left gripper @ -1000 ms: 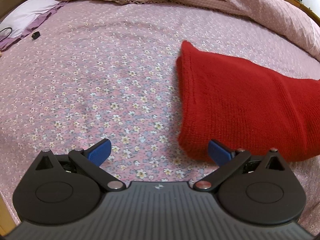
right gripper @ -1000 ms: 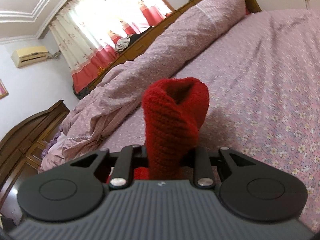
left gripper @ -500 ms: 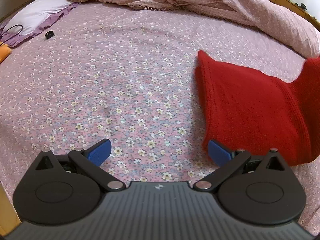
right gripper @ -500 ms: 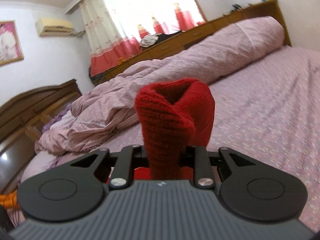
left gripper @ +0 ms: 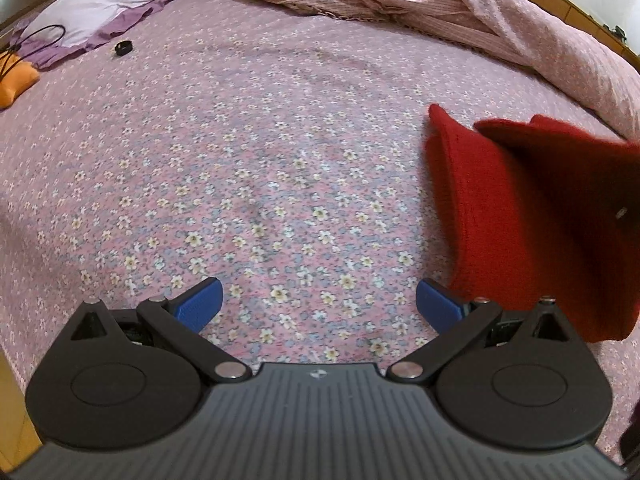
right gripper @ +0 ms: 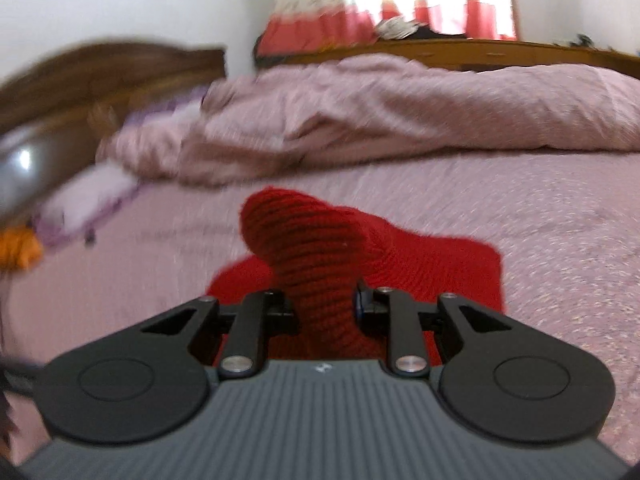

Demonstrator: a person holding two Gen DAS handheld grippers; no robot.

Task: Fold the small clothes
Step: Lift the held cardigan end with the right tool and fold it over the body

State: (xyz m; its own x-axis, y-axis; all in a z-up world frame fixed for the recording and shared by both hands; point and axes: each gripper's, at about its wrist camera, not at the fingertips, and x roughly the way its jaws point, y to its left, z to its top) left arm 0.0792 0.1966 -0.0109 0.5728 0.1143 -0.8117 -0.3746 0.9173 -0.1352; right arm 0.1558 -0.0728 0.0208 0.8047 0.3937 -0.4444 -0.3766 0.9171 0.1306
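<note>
A red knitted garment [left gripper: 500, 216] lies on the flowered pink bedsheet [left gripper: 260, 152] at the right of the left wrist view, one end lifted and folded over itself. My left gripper [left gripper: 318, 306] hovers over bare sheet to the garment's left, open, its blue pads [left gripper: 200, 302] holding nothing. In the right wrist view my right gripper [right gripper: 326, 310] is shut on a bunched end of the red garment [right gripper: 312, 248], which stands up between the fingers while the rest spreads flat on the sheet behind.
A crumpled pink quilt [left gripper: 400, 4] runs along the far side of the bed. At the far left lie a white and purple pillow [left gripper: 88, 12], a black cable [left gripper: 44, 36], a small black item [left gripper: 123, 47] and an orange thing [left gripper: 16, 82]. A wooden headboard [right gripper: 104, 68] stands behind.
The right gripper has swung across and rolled level, carrying the garment's end over the flat part. The left gripper has slid left, so the garment sits farther right in its view.
</note>
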